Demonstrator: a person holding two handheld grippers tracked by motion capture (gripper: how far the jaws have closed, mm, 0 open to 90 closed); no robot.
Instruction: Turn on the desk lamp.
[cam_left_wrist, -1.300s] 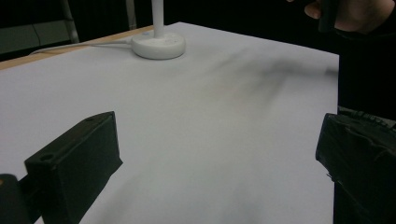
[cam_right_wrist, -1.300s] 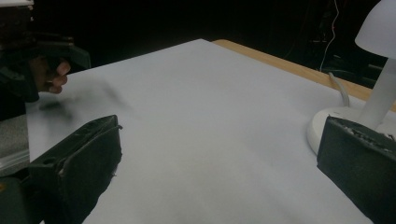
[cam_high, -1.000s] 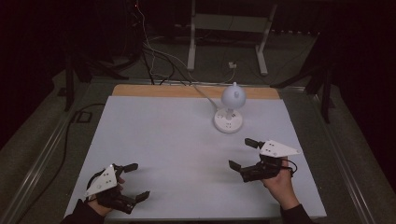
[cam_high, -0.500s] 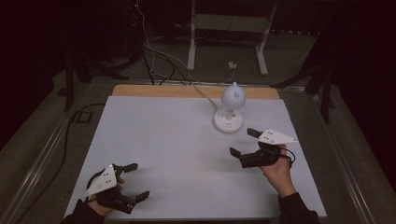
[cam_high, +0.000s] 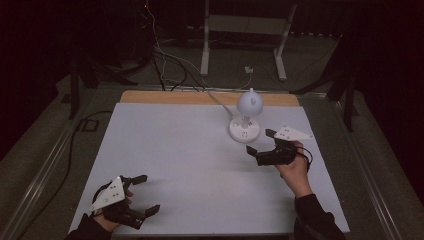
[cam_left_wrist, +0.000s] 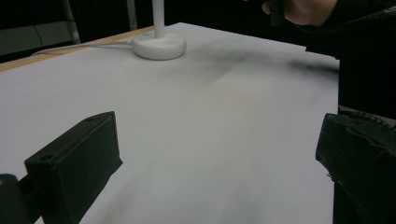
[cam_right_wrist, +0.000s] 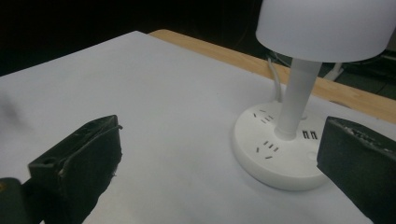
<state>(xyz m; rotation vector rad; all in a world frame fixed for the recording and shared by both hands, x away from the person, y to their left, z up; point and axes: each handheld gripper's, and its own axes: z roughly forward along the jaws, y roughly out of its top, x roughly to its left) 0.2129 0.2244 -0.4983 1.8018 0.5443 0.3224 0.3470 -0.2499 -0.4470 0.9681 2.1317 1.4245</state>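
We see the right gripper (cam_high: 260, 142), jaws apart, with the lamp (cam_right_wrist: 289, 112) just ahead; the left gripper (cam_high: 146, 194) gapes over bare table (cam_high: 175, 145).

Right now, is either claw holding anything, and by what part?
Nothing held. Left claw and right claw are both open over the table; the white round-based desk lamp stands untouched.

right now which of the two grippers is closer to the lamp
The right gripper, just short of the lamp base; the left gripper sits at the table's near edge.
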